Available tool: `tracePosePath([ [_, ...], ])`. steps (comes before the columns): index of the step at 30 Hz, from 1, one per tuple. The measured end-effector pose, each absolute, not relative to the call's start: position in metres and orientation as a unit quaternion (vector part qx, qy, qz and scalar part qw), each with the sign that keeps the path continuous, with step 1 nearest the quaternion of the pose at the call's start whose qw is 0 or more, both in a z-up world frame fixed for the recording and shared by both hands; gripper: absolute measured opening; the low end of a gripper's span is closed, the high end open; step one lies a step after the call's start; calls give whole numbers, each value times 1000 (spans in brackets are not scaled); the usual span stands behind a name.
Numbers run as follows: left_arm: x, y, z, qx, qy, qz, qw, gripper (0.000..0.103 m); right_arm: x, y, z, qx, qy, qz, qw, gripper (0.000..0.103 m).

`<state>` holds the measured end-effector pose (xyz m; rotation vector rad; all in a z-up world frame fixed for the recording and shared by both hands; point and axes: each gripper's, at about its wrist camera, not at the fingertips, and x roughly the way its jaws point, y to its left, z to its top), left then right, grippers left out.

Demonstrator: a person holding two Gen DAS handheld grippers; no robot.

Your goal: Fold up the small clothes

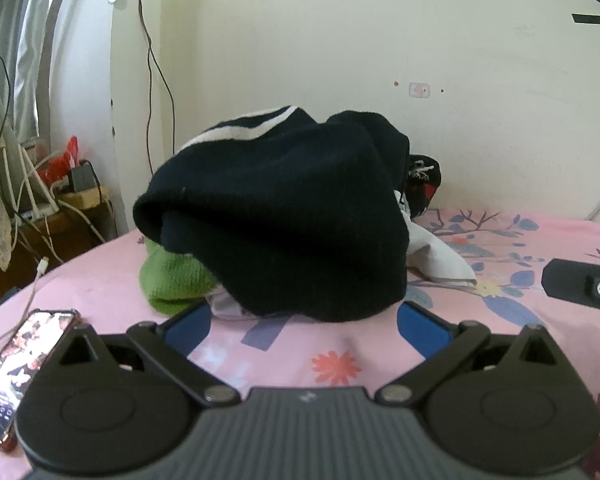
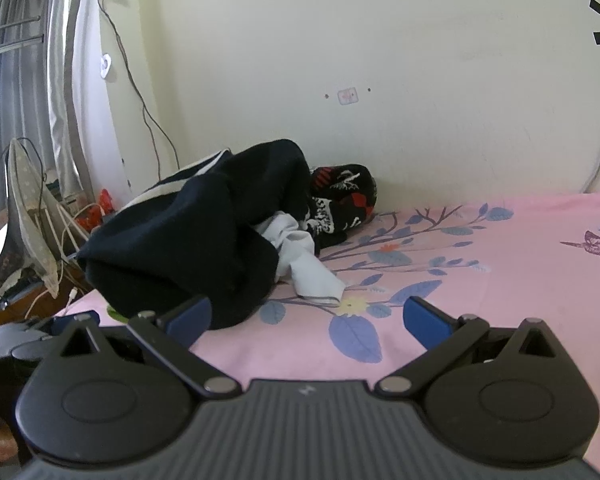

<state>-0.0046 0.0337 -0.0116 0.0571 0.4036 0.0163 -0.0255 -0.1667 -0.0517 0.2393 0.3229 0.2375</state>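
Note:
A heap of small clothes lies on the pink flowered bedsheet [image 1: 340, 356] near the wall. On top is a dark navy knit garment [image 1: 284, 216] with a white stripe. Under its left side pokes out a green knit piece [image 1: 172, 280]; to its right lie a white cloth [image 1: 440, 256] and a black patterned piece [image 1: 422, 184]. My left gripper [image 1: 306, 328] is open just in front of the navy garment, holding nothing. In the right wrist view the navy garment [image 2: 188, 240], white cloth [image 2: 304, 260] and patterned piece [image 2: 340, 200] lie ahead-left; my right gripper [image 2: 308, 320] is open over the sheet [image 2: 500, 280].
A phone [image 1: 20, 368] with a lit screen lies on the bed's left edge beside a cable. A cluttered side table [image 1: 72, 200] with chargers stands left of the bed. The wall [image 1: 380, 40] backs the heap. The other gripper's body [image 1: 580, 284] shows at the right.

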Motion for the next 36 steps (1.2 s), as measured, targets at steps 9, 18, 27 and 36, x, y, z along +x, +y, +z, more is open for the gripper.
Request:
tracePosePath([
  [9,-10,37,-9,22,181,28,983,103,-26,-169,-52,125,156,122,972,97],
  [18,-10,37,-9,24,179,39,983,103,-25,-169,-51,128,157,127,971,97],
  [27,-8,30,-10,45,190,36,980,103,-25,-168,-52,130,160,129,970,97],
  [36,-9,33,-10,35,186,35,981,103,-22,-172,-54,146,169,129,966,97],
])
